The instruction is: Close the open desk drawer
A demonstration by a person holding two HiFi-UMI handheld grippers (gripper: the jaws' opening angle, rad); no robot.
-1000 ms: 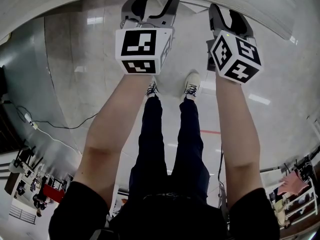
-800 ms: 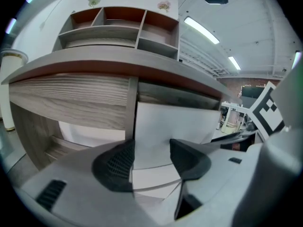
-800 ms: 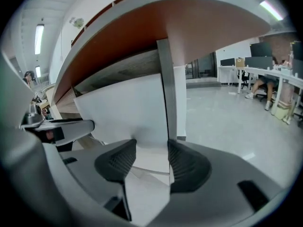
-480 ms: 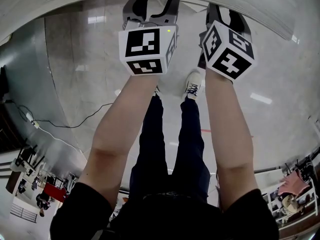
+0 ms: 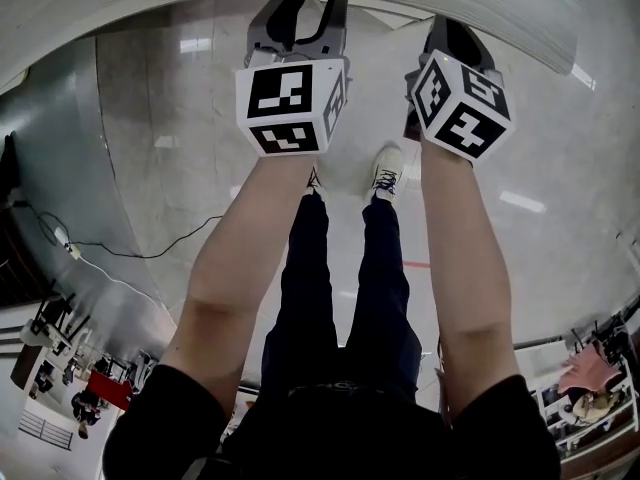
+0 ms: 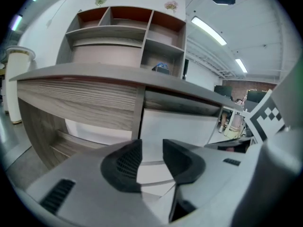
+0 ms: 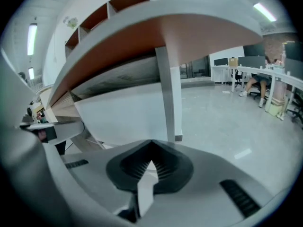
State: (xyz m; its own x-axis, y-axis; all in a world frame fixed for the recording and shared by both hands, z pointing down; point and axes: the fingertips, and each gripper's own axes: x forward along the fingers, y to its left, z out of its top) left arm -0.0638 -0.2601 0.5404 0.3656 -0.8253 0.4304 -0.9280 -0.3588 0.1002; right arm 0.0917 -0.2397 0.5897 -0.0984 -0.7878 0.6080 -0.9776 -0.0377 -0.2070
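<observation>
Two grippers face the desk. Left gripper (image 6: 151, 148) jaws are part-open and have just been closing, with nothing between them. Right gripper (image 7: 150, 162) jaws are fully together, empty. The wood-grain panel, likely the drawer front (image 6: 80, 100), sits under the surface (image 6: 94, 72) edge, ahead of the left jaws. Probably stiff and sliding on runners: push flat at mid-front, no grip needed. Drawer contents unseen. Shelf unit (image 6: 142, 32) cubbies are mostly bare, holding one dark item (image 6: 161, 68).

Bright, even; ceiling strip lights (image 6: 207, 28), glare spots on floor (image 5: 170, 168); fisheye warp, dark corners.
</observation>
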